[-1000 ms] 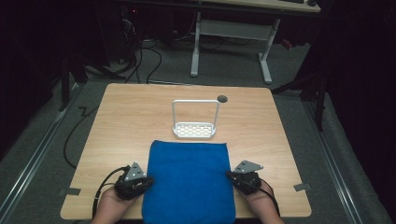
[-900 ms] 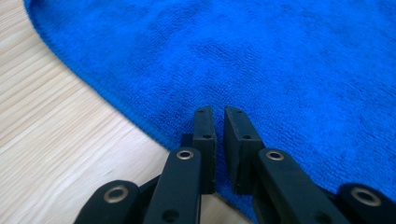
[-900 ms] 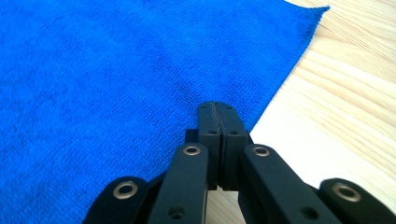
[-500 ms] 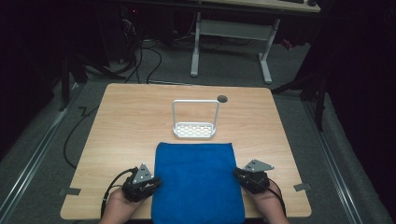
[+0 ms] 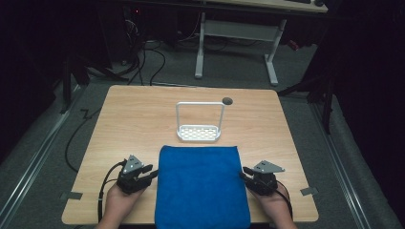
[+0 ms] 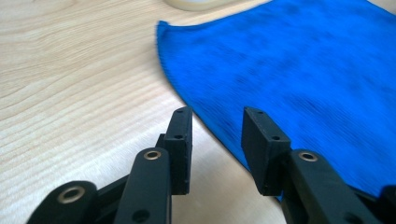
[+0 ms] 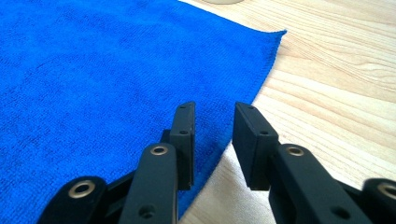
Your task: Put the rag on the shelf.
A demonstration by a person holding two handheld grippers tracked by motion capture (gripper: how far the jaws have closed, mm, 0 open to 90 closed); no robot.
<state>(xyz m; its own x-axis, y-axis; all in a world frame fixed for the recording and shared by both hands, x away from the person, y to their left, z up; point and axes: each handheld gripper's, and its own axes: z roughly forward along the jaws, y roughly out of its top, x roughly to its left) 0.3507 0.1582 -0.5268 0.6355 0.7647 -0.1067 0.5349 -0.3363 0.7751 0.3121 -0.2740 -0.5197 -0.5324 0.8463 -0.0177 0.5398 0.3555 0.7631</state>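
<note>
A plain bright blue cloth [image 5: 200, 183] lies on the pale wood-grain desk [image 5: 133, 119]; beyond the cloth, a white perforated rack [image 5: 199, 132]; black claws.

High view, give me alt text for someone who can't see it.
A blue cloth lies flat on a wooden table, its near edge hanging over the front. The left gripper and right gripper, both open, sit beside its left and right edges. A white wire rack stands behind it.

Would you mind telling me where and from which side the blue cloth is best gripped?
Probably at its two side edges. The blue cloth lies flat, so only a thin hem can slip between jaws. The left gripper and right gripper, both open, flank it, so each can come in low and level from its own side.
</note>
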